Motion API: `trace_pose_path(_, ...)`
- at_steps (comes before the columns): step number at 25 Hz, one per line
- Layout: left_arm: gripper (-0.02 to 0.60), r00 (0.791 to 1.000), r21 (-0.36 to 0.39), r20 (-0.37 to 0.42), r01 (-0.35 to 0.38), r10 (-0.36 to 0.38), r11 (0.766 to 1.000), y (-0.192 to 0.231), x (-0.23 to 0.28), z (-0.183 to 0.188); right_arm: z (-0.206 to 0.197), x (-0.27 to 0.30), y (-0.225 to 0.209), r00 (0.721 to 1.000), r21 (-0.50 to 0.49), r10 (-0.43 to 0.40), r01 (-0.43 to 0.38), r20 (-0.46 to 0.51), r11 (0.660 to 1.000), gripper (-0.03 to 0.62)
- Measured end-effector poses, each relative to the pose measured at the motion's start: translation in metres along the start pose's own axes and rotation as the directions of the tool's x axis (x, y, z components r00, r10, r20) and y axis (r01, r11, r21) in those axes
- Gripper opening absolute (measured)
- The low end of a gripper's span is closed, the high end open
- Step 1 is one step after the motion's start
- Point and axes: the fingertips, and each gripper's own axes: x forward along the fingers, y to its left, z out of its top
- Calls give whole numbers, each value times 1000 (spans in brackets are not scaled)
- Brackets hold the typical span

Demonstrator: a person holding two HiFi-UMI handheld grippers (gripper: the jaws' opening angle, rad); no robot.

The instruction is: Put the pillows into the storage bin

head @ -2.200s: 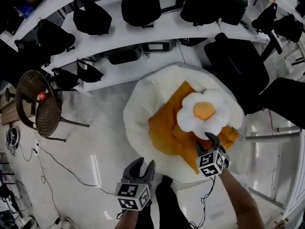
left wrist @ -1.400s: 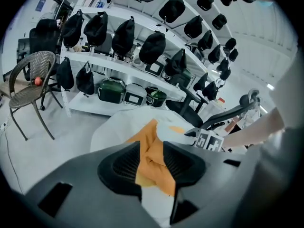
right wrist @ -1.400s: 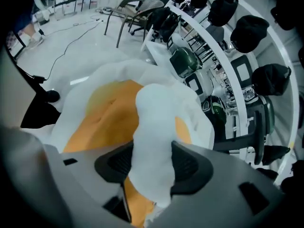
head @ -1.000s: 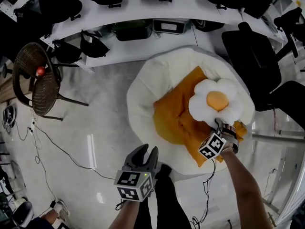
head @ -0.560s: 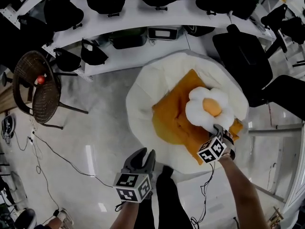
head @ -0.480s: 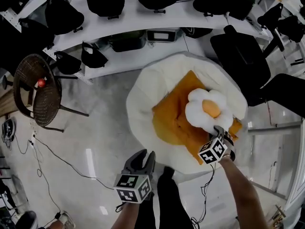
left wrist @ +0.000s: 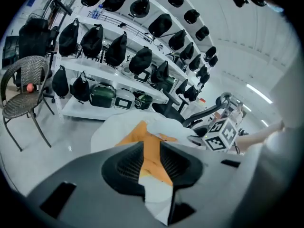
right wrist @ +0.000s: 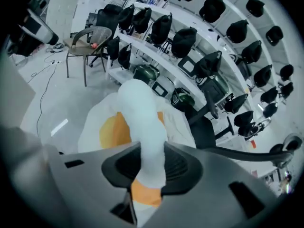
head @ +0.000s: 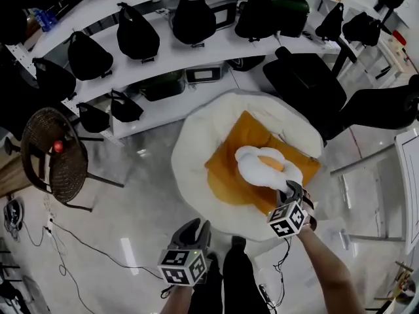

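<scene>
A white flower pillow (head: 265, 169) with an orange centre hangs tilted over a square orange pillow (head: 232, 159). The orange pillow lies in a round white fabric bin (head: 190, 146) on the floor. My right gripper (head: 292, 190) is shut on the flower pillow's near edge; in the right gripper view the white pillow (right wrist: 142, 113) fills the gap between the pads of the right gripper (right wrist: 148, 167). My left gripper (head: 196, 227) hovers nearer me, short of the bin. Its jaws have just been closing, and nothing is between them in the left gripper view (left wrist: 152, 160).
White shelves (head: 163, 61) with several black bags run along the back. A wicker chair (head: 52, 159) with a red ball on it stands at the left. Black office chairs (head: 308, 84) crowd the right of the bin. Cables (head: 65, 241) lie on the floor.
The flower pillow lay face up on the orange pillow; now my right gripper has raised it and rolled it onto its edge. My left gripper has risen a little and its jaws have narrowed.
</scene>
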Motion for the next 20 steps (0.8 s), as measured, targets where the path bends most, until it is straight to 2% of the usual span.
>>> trace_pose_path(4, 103, 1000, 30, -3, 28, -28, 999, -2, -20, -5, -4, -25, -23, 996, 176, -87, 85, 3, 981, 102)
trace_pose_path(8, 103, 999, 50, -15, 50, -49, 998, 0, -31, -17, -18, -45, -45, 990, 382, -140, 135, -13, 914, 97)
trace_pose_path(14, 103, 996, 45, -58, 74, -71, 996, 8, -38, -42, -52, -88, -72, 971, 512, -236, 218, -31, 831, 96)
trace_pose_path(17, 103, 994, 51, -76, 89, -85, 995, 7, -41, -49, -78, -116, -84, 963, 600, -266, 234, -36, 765, 95)
trace_pose_path(20, 103, 989, 81, -100, 119, -111, 990, 0, -42, -52, -109, -148, -88, 957, 696, -286, 239, -51, 677, 95)
